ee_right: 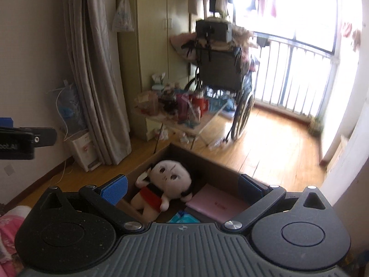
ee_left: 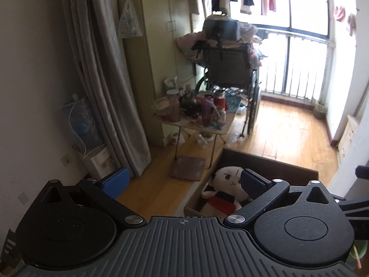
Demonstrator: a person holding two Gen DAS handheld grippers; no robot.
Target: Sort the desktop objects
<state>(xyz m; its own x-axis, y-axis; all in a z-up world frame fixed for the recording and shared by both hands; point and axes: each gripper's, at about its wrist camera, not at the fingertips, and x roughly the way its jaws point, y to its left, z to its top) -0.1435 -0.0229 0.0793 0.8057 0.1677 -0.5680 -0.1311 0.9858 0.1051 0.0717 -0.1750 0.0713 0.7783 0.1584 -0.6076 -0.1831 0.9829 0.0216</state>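
Both of my tools are up in the air over a cardboard box [ee_right: 221,168], nothing in either. Left hand-held gripper [ee_left: 184,180] has its jaws spread wide, empty; right hand-held gripper [ee_right: 184,184] likewise spread wide, empty.

The box sits on the wooden floor [ee_right: 265,138], open top, so I read it as the collection bin for the sort. A plush doll [ee_right: 166,184] lies on its back inside, head toward the far wall of the box. Just beside it on the right is a flat pink notebook [ee_right: 216,204], and a bit of teal fabric [ee_right: 182,219] peeks out at the near edge. Things look dropped in loosely rather than arranged.

From the left view the doll [ee_left: 228,184] sits below and between the pads, closer to the right pad [ee_left: 251,183], which partly covers its head. From the right view the doll lies below the gap, nearer the left pad [ee_right: 115,188], not touching.

A cluttered folding surface [ee_left: 196,124] with bottles stands well apart across the room, a wheelchair [ee_left: 228,69] behind it. My guess: I'm between drops. Any desk that the items come from is out of frame.
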